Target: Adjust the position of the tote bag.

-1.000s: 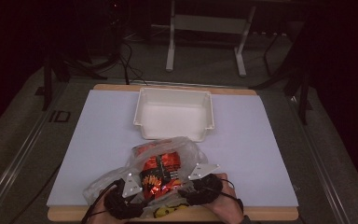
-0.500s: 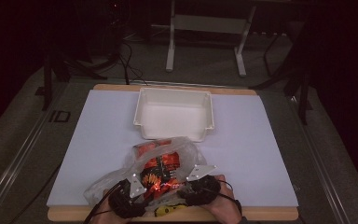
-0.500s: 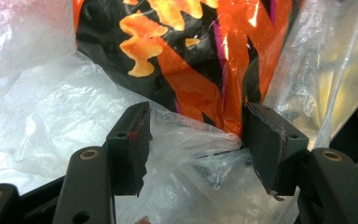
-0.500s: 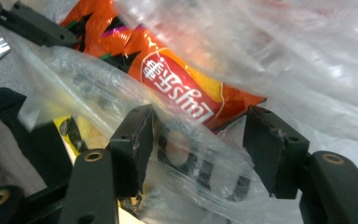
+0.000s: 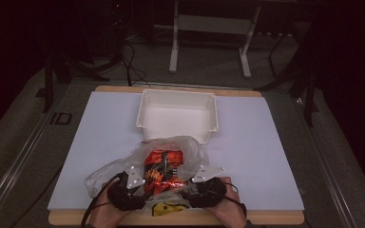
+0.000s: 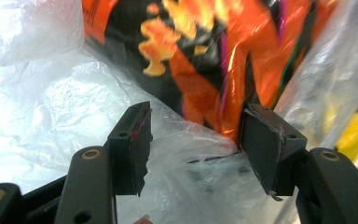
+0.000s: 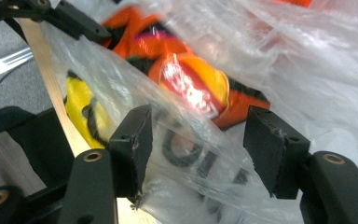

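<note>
Since a second ago, my left gripper [image 5: 132,186] has slid sideways; right gripper [image 5: 200,183] eased narrower. Both gape over plastic bag [image 5: 123,166]; snack packet [image 5: 163,168] inside, white bin [image 5: 178,116] unfilled.

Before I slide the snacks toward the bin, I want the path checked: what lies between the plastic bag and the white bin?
Nothing: in the high view the plastic bag reaches right up to the near wall of the white bin.
</note>
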A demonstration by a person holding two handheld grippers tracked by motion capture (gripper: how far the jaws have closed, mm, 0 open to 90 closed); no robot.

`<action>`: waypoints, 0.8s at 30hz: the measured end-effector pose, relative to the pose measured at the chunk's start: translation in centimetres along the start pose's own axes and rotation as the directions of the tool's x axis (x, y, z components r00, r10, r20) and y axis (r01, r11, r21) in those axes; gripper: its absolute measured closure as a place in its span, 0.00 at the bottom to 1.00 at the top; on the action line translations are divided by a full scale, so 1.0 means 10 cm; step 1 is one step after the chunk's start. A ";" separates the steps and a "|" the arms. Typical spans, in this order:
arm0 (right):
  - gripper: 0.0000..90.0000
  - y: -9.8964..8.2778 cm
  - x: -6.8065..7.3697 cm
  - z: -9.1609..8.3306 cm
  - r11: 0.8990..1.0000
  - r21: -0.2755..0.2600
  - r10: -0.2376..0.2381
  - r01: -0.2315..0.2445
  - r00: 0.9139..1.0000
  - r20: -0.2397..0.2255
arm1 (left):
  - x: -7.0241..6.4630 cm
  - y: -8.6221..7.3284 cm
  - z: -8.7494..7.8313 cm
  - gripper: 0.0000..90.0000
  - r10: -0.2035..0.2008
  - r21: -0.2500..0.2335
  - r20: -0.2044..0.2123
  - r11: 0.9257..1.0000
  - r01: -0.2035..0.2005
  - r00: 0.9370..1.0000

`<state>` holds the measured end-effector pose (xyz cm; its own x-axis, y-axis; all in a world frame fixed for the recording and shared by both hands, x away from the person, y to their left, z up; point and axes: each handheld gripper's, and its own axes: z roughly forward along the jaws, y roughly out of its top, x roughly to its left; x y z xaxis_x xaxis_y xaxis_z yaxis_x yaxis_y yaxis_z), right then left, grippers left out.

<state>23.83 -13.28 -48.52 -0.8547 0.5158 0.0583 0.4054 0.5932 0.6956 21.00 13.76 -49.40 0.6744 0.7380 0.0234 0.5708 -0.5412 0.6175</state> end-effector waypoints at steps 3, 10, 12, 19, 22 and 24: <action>0.51 0.07 0.04 -0.10 0.999 -0.042 -0.020 0.020 1.000 -0.004 | -0.02 0.03 -0.12 0.48 -0.005 -0.040 0.024 0.999 0.006 1.000; 0.78 0.22 0.16 -0.24 0.990 -0.115 -0.084 0.081 0.996 -0.026 | -0.09 0.12 -0.22 0.50 0.009 -0.094 0.038 0.996 -0.006 0.999; 0.85 0.27 0.20 -0.28 0.986 -0.130 -0.109 0.103 0.993 -0.036 | -0.11 0.14 -0.23 0.50 0.011 -0.104 0.037 0.995 -0.007 0.999; 0.95 0.54 0.32 -0.38 0.966 -0.187 -0.189 0.180 0.981 -0.033 | -0.08 0.19 -0.24 0.50 0.002 -0.111 0.014 0.994 0.000 1.000; 0.91 0.66 0.29 -0.33 0.964 -0.202 -0.185 0.176 0.982 -0.027 | -0.07 0.19 -0.23 0.50 -0.004 -0.110 0.001 0.994 0.004 1.000; 0.86 0.73 0.24 -0.26 0.967 -0.186 -0.180 0.174 0.984 -0.014 | -0.05 0.19 -0.21 0.50 -0.007 -0.102 -0.005 0.995 0.007 1.000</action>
<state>23.87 -9.34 -41.47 -0.9181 0.3921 -0.0578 0.1830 0.5487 0.8158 20.76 13.18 -46.53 0.6677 0.7441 0.0230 0.5245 -0.4922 0.6947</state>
